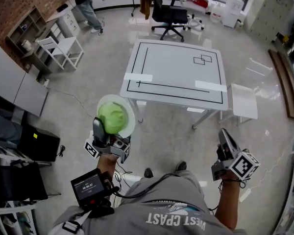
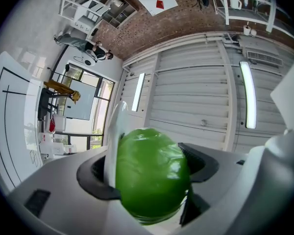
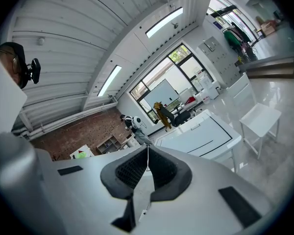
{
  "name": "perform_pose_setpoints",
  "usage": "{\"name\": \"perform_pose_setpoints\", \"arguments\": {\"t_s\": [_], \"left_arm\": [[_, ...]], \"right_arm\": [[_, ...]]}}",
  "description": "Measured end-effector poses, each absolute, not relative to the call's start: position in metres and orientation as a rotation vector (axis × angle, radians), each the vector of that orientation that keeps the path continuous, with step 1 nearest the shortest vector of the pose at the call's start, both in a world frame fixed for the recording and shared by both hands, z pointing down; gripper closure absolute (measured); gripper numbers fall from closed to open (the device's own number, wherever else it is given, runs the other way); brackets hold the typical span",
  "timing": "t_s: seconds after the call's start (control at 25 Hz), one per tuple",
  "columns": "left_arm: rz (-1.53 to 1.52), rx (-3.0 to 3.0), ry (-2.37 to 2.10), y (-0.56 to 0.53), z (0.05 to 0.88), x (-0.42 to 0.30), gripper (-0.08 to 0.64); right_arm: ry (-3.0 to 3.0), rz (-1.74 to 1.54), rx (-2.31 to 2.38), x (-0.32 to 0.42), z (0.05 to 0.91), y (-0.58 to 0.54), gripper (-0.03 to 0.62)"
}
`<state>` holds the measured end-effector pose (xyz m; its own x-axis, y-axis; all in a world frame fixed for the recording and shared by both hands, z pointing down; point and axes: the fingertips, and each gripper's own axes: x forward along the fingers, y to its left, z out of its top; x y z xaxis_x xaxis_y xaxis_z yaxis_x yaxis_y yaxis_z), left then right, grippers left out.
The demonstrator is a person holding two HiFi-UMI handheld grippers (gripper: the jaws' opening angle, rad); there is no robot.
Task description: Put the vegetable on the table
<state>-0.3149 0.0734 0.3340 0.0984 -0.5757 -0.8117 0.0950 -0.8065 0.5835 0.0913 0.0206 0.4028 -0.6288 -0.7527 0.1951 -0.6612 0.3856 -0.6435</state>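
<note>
A round green vegetable (image 1: 111, 117) sits between the jaws of my left gripper (image 1: 110, 125), which points upward over the floor, short of the table. A thin white plate (image 1: 129, 112) stands on edge against the vegetable's side. In the left gripper view the vegetable (image 2: 152, 177) fills the gap between the pads, with the plate's edge (image 2: 118, 131) pinched on its left. My right gripper (image 1: 225, 134) is held low at the right, its jaws shut on nothing (image 3: 147, 168). The white table (image 1: 176, 72) with black lines stands ahead.
A white stool (image 1: 245, 102) stands at the table's right. A black office chair (image 1: 169, 14) is behind the table, and a white chair (image 1: 63, 48) is at the left. Black cases (image 1: 36, 143) line the left wall. A person (image 1: 85, 4) stands far back.
</note>
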Motion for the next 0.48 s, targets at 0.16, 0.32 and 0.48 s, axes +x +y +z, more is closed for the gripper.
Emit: {"name": "perform_pose_setpoints", "arguments": {"t_s": [0.16, 0.32, 0.48], "left_arm": [[-1.77, 1.89, -0.517, 0.046, 0.339, -0.311, 0.19], [-1.803, 1.853, -0.573, 0.016, 0.339, -0.295, 0.19], [-1.835, 1.85, -0.594, -0.023, 0.342, -0.271, 0.19]], "right_arm": [[2.506, -1.093, -1.29, 0.107, 0.411, -0.023, 0.584], [2.545, -1.08, -1.244, 0.12, 0.403, -0.071, 0.584], [2.586, -1.04, -1.198, 0.137, 0.394, -0.127, 0.584]]}}
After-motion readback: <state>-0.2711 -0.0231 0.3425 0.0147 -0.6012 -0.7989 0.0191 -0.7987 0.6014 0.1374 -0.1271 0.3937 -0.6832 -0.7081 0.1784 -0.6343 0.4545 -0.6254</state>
